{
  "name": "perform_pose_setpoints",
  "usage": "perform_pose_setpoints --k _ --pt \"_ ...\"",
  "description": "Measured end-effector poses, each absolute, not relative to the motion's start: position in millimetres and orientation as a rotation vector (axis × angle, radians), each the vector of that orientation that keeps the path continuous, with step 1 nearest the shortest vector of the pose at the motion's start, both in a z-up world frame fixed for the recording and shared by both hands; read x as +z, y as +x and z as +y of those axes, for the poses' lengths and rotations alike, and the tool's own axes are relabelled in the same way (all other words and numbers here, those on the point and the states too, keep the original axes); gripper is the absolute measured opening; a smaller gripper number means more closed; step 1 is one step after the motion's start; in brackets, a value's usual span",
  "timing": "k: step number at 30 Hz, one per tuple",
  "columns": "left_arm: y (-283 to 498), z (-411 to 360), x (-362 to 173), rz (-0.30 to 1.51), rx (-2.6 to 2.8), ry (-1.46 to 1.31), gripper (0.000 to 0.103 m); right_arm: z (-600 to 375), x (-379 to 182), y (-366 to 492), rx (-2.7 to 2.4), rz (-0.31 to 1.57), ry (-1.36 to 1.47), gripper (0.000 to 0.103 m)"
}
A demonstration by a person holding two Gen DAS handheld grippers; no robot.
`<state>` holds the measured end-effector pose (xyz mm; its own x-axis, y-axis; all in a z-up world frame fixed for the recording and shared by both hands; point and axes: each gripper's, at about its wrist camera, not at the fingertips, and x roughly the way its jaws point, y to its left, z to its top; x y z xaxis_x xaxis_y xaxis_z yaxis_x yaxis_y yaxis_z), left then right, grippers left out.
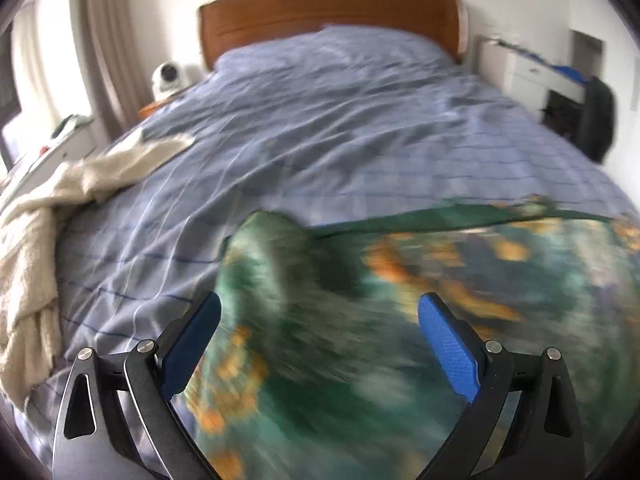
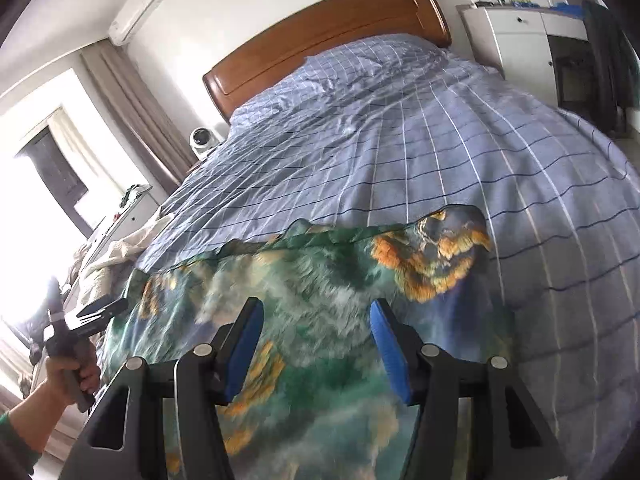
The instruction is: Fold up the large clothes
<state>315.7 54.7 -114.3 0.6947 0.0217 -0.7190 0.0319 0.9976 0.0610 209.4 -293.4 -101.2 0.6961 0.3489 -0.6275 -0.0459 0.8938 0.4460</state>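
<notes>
A large green garment with orange and blue print (image 2: 320,280) lies spread over the near end of the bed, blurred in the left wrist view (image 1: 400,300). Its left edge humps up in a fold (image 1: 268,248). My left gripper (image 1: 320,320) hovers over that left part, its blue pads (image 1: 448,344) wide apart and nothing pinched between them. In the right wrist view the left gripper (image 2: 102,310) shows at the bed's left edge, held by a hand (image 2: 68,376). My right gripper (image 2: 316,320) stands open above the garment's middle, with the cloth below its pads, not clamped.
The bed has a blue checked cover (image 2: 400,140) and a wooden headboard (image 1: 328,12). A cream knitted blanket (image 1: 48,208) hangs off the left side. A white round device (image 1: 168,76) stands by the curtain. At the right are a white cabinet (image 2: 516,40) and dark hanging clothing (image 1: 598,120).
</notes>
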Motion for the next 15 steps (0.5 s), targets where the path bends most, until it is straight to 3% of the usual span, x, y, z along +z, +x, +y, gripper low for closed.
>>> perform_pose_setpoints --k 3,6,15 --pt "325 84 -156 0.884 0.021 -0.028 0.101 -303 -134 226 0.127 0.82 0.418 0.057" --pt "319 95 -164 0.841 -0.002 -0.125 0.102 -309 -167 224 0.153 0.79 0.463 0.057" --pt "324 109 -181 0.814 -0.097 -0.236 0.102 -326 -186 222 0.214 0.716 0.581 0.057"
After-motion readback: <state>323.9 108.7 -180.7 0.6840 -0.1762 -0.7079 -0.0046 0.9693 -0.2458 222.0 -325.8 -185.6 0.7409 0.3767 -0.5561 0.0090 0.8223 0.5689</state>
